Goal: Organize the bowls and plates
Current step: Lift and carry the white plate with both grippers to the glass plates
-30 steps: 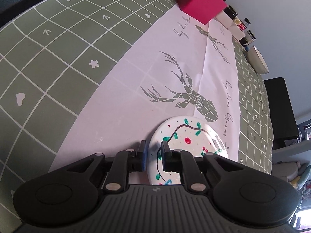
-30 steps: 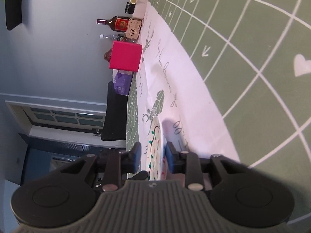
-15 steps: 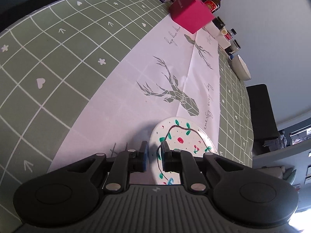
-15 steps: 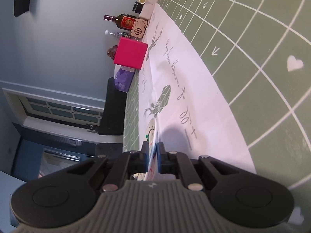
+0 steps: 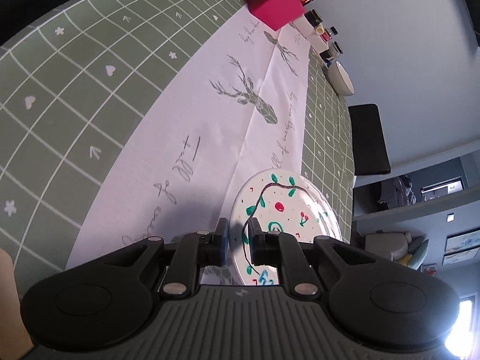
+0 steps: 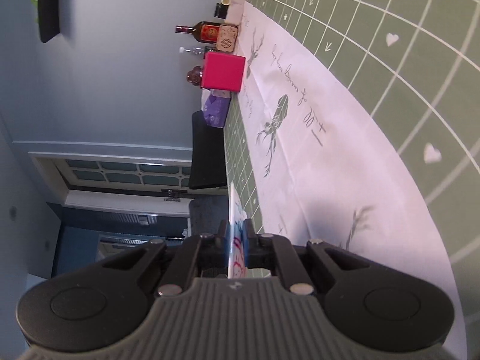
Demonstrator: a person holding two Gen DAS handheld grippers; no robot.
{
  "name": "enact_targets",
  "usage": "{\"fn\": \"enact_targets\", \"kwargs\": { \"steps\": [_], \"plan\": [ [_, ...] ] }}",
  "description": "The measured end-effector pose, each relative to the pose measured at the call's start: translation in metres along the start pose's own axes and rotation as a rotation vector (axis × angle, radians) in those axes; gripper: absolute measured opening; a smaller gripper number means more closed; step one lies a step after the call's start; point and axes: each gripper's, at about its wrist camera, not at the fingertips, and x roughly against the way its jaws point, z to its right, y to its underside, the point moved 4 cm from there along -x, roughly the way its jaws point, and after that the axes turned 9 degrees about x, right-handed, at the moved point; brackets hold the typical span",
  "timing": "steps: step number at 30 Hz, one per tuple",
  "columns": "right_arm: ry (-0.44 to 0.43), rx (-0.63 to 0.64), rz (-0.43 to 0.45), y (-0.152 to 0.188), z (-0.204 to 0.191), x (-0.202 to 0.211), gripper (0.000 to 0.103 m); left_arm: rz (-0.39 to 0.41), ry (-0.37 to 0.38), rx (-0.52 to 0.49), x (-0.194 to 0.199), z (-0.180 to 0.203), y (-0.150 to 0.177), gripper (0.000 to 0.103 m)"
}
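Pale blue-grey walls (image 6: 105,75) are closing in the room around a worktop (image 5: 75,69) that is wearing a green cloth with a white grid, hearts and arrows, and a white runner (image 5: 210,126) printed with grey deer and script is lying along it. A dark chair back (image 5: 370,141) is standing at the worktop's far edge. A white-framed transom window (image 6: 126,171) is sitting over a doorway (image 6: 126,231). Strong light (image 5: 462,327) is glaring in low at one side, beside framed pictures (image 5: 460,244) hanging on a wall and cushions (image 5: 417,250) piled below.
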Motion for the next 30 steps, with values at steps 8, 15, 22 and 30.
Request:
{"fn": "enact_targets", "kwargs": {
  "steps": [8,15,22,30],
  "plan": [
    [0.069,-0.037,-0.007,0.053,0.008,0.065,0.006,-0.095,0.007,-0.068,0.012,-0.015,0.046,0.014],
    [0.074,-0.059,0.041,0.08,0.017,0.104,0.007,-0.169,-0.033,-0.184,0.003,-0.013,0.074,0.014],
    [0.087,-0.062,0.074,0.1,0.02,0.13,0.007,-0.217,-0.051,-0.342,0.0,-0.006,0.09,0.014],
    [0.1,-0.086,0.105,0.126,0.026,0.145,0.007,-0.259,-0.093,-0.514,-0.005,0.001,0.107,0.015]
  ]
}}
